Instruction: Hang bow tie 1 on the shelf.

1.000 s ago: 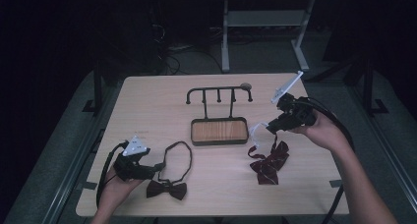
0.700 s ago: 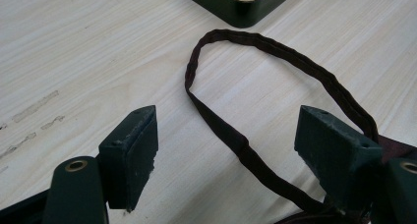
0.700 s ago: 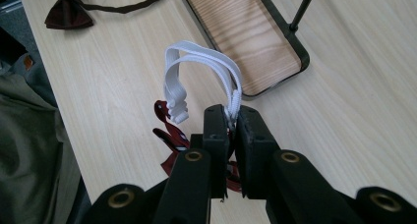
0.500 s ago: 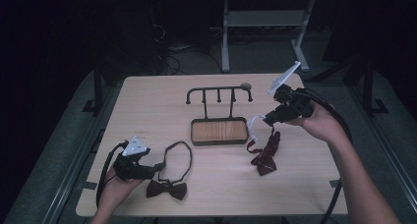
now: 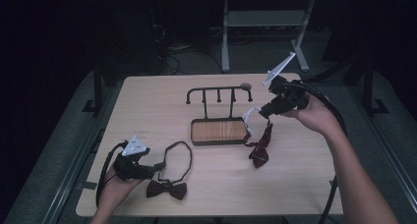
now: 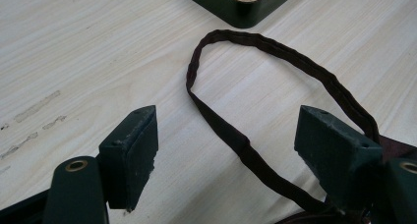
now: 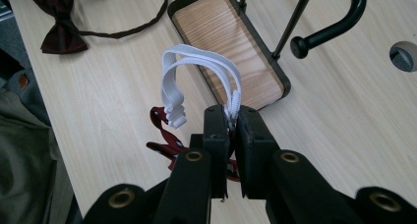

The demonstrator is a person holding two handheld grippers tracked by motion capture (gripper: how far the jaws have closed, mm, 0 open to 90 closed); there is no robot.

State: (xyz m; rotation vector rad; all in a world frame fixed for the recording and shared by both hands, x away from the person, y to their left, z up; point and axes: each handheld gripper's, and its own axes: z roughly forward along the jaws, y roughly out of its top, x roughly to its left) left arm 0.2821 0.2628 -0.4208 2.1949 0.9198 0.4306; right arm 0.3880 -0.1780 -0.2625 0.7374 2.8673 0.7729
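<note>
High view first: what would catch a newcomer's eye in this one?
The right tool, right of the hook stand, is shut on the white strap of a red bow tie that dangles from it, its lower end at the table. At the front left, a dark bow tie lies flat, its neck loop before the open left tool.

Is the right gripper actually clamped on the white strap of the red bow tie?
Touching. In the right gripper view the right gripper has its jaws shut on the white strap, which loops up from between them; the red bow tie hangs below.
</note>
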